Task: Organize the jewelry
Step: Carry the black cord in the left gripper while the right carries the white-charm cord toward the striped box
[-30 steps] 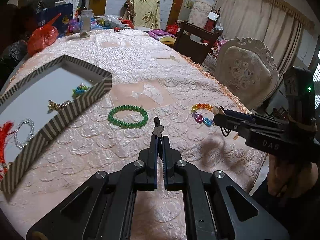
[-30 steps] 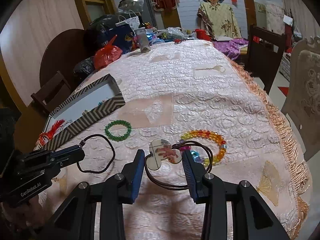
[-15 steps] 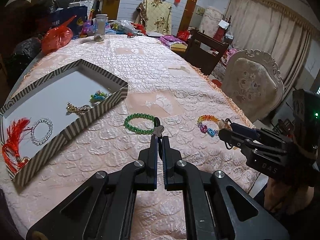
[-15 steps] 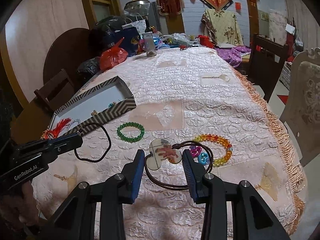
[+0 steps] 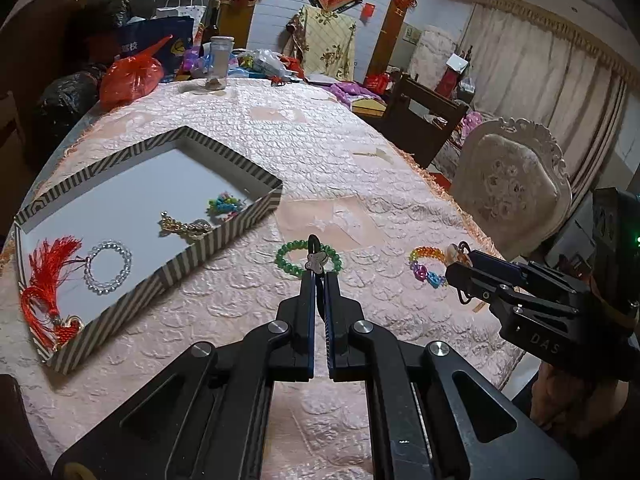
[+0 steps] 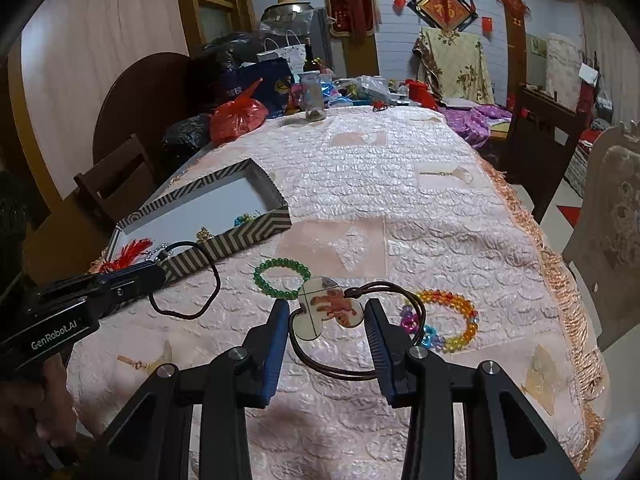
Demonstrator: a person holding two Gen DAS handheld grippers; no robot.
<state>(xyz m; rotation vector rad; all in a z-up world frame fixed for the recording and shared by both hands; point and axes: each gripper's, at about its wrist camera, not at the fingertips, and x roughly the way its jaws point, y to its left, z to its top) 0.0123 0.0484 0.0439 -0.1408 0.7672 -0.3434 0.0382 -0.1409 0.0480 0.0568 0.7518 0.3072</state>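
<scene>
Painted flat pendant (image 6: 325, 309) on dark cord (image 6: 344, 368)

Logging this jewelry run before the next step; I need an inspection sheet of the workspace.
Surface: pink quilted tablecloth.
Job's things: striped box holds red tassel, clear bracelet, gold chain; green bracelet and rainbow bracelet lie outside.
Clutter: red bag, jar at far end.
Grippers: left gripper shut on black cord; right gripper shut on pendant.
Cables: nothing seen.
Surroundings: chairs, curtains.
</scene>
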